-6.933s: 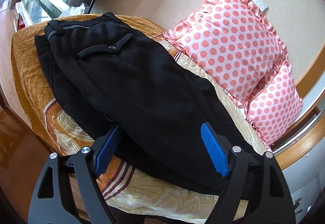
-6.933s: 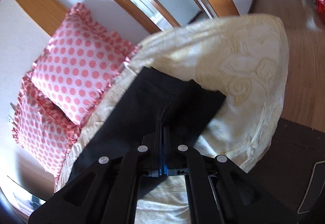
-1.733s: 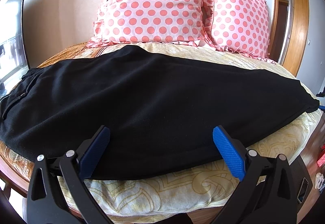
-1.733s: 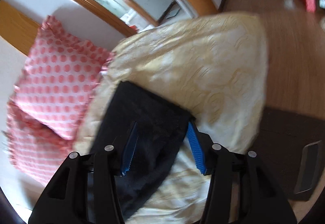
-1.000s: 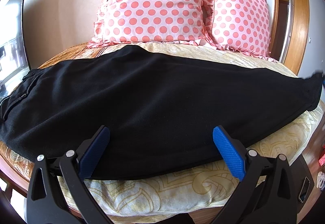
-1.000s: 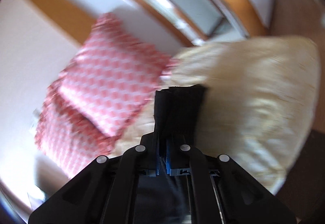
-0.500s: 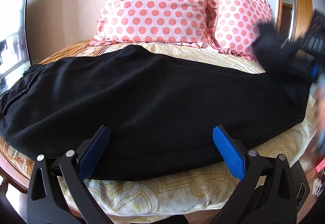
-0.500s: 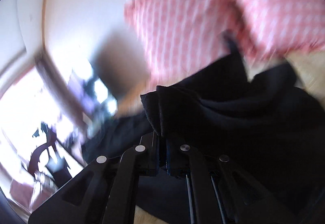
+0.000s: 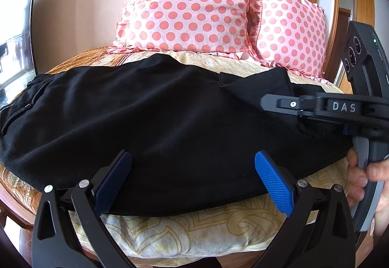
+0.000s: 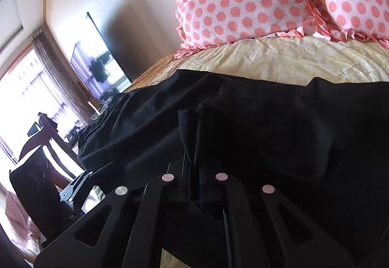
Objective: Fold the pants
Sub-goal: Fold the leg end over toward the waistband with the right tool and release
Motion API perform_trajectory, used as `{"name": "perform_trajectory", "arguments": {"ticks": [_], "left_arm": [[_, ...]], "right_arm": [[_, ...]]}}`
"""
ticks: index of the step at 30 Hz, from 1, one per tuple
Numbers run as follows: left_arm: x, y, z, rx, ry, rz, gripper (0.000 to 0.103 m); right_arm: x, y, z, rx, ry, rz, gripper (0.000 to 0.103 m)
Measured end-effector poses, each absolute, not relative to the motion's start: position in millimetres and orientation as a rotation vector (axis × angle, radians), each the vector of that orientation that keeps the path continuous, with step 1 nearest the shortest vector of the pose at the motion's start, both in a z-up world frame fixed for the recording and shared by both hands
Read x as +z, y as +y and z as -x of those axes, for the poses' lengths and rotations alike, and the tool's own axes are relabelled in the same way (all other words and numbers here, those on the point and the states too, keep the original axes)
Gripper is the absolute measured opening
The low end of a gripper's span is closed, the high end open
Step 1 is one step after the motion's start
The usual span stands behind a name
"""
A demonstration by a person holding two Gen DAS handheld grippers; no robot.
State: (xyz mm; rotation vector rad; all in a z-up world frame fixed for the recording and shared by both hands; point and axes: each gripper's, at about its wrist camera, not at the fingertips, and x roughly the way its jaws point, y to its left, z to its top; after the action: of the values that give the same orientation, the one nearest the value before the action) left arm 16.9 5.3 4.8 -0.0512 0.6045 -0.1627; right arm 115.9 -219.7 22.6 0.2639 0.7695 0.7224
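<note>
Black pants (image 9: 155, 117) lie lengthwise across the bed, waistband at the left. Their leg end (image 9: 255, 83) is turned back over the right part of the legs. My right gripper (image 10: 193, 158) is shut on that leg hem (image 10: 188, 127) and holds it above the pants (image 10: 267, 122). In the left wrist view the right gripper (image 9: 265, 101) comes in from the right, a hand (image 9: 359, 183) on its grip. My left gripper (image 9: 193, 178) stands open at the near edge of the pants, nothing between its blue pads (image 9: 273, 181).
Two pink polka-dot pillows (image 9: 192, 5) lean on the wall behind the pants. The cream and orange bedspread (image 9: 194, 231) hangs over the near bed edge. A dark screen (image 10: 102, 58) and chairs (image 10: 48, 136) stand off the bed's far left side.
My right gripper has swung the leg end up from the bed's right edge and leftward over the pants, rolling as it went. The left gripper stayed open in place.
</note>
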Motion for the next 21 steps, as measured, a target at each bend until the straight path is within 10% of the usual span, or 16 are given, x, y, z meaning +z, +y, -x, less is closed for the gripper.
{"name": "perform_trajectory", "arguments": {"ticks": [7,12,21], "left_arm": [[6,8,-17,-0.172,0.607,0.072,0.101],[6,5,-16,-0.164,0.603,0.05,0.101],[7,12,-14,-0.199,0.598,0.103,0.101]], "right_arm": [[16,-193,-105,0.739,0.844,-0.019,0.006],[14,-216,-102,0.826,0.908,-0.213,0.063],[49,-300,-101,0.617,0.774,-0.373,0.061]]}}
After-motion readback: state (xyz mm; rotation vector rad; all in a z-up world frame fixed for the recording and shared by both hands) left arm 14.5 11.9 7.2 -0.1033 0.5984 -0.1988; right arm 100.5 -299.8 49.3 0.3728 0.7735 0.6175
